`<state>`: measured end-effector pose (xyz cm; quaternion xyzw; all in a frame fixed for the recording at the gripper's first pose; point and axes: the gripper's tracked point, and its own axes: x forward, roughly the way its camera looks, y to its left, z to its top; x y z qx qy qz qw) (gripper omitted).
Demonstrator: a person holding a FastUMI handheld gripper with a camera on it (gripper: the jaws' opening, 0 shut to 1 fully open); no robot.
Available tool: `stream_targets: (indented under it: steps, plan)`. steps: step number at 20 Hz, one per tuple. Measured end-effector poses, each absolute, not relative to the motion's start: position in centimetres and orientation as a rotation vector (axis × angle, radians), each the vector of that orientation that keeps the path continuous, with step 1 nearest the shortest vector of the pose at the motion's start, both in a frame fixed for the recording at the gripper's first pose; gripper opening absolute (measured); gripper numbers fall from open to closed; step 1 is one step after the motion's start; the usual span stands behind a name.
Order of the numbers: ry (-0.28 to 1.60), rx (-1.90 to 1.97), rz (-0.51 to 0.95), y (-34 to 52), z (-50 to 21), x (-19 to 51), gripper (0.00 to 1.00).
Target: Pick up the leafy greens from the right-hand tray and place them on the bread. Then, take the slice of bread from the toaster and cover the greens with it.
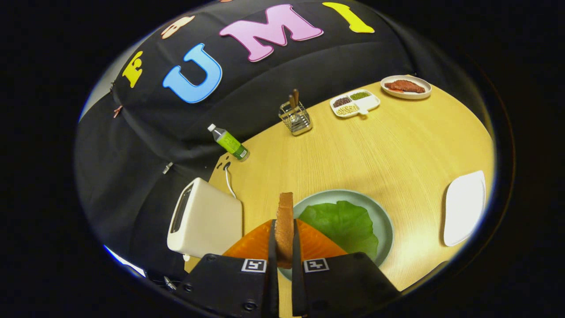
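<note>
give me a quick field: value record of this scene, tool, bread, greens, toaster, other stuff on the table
tool: tool shut on the slice of bread, both fingers pressing its faces
bread: slice of bread held upright on edge between the fingers, above the near edge of the plate
greens: leafy greens lying on the round plate, just ahead of the fingers
toaster: toaster beside the plate, cord running behind it
table: wooden table
far side: bottle, utensil holder, divided dish, plate of meat
empty tray: white tray beyond the plate
</note>
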<state>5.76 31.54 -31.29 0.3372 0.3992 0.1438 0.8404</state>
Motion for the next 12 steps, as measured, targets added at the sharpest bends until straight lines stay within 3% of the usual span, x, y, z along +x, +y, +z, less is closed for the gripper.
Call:
stream_targets:
  steps: [9, 12]
  plan:
    - [0.902, 0.561, 0.24, 28.0, -37.0, 5.2, 0.16]
    - [0.908, 0.503, 0.242, 27.8, -38.0, 5.1, 0.24]
